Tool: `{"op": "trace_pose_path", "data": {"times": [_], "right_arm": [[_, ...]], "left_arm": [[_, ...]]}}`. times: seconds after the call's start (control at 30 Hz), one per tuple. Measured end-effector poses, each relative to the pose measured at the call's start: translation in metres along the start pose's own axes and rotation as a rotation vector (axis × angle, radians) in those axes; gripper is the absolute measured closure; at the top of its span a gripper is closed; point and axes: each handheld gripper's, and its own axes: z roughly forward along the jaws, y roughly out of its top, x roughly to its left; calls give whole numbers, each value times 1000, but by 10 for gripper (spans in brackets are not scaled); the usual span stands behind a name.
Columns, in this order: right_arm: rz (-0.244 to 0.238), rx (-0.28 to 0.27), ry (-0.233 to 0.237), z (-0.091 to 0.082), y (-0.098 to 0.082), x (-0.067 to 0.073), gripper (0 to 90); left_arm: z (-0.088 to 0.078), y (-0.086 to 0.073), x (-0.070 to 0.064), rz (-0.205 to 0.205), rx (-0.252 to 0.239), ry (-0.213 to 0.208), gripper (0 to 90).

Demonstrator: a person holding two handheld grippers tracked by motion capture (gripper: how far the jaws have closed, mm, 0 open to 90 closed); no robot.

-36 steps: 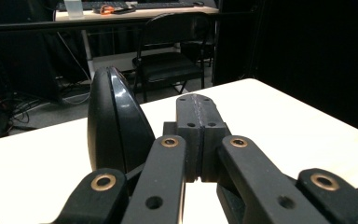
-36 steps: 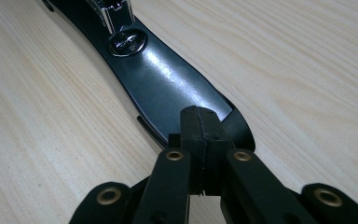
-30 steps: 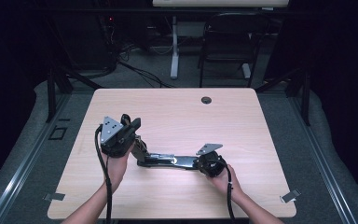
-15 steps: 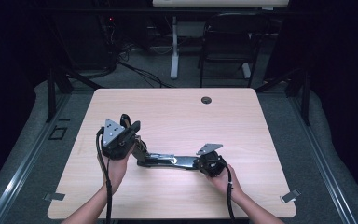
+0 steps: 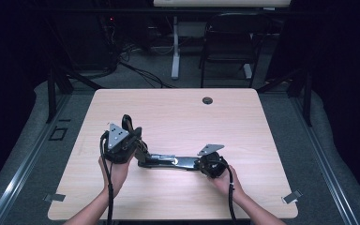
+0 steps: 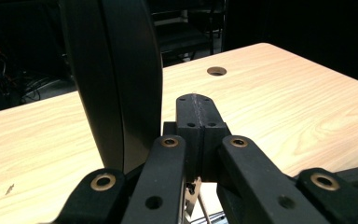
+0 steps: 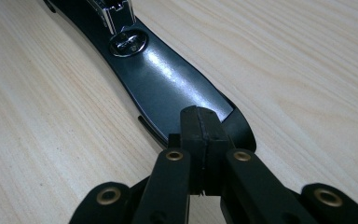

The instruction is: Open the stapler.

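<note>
Stapler [image 5: 178, 161] work is what I have in hand: a long black stapler lies flat on the wooden table [image 5: 178, 112], near the six o'clock edge, its length running from nine to three o'clock. My right gripper [image 5: 201, 164] sits at the three o'clock end, and in the right gripper view its jaws are pressed fully together, pads meeting with nothing between them, their tips resting on or just over the glossy black base [image 7: 168, 88] of the stapler. I judge that I am pinning that end down so the body cannot slide or lift.

My left gripper [image 5: 127, 125] is at the nine o'clock end, tilted upward. Its jaws are likewise fully closed, pad against pad, empty. In the left gripper view a broad black curved arm [image 6: 116, 79] rises just beside them toward eleven o'clock; I take it for the stapler's top lever swung open, though I cannot tell whether the gripper's side actually bears on it or merely stands next to it. Holding the gripper alongside would make sense for propping the lever upright while the magazine [image 5: 161, 157], the chrome strip along the base, is exposed.

Beyond, toward twelve o'clock, the table has a small cable hole [image 5: 207, 100], well apart from everything.
</note>
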Motion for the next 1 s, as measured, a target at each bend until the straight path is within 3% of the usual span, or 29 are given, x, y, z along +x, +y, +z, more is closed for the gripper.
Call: {"op": "trace_pose_path", "data": {"times": [0.67,0.9,1.0], "right_arm": [[-8,2,2,0,0,1,900],[-15,10,1,-1,0,1,900],[-9,3,2,0,0,1,900]], "left_arm": [[-5,-13,8,-24,21,23,900],[-11,-18,25,-80,26,56,900],[-11,-25,29,-98,65,40,900]]}}
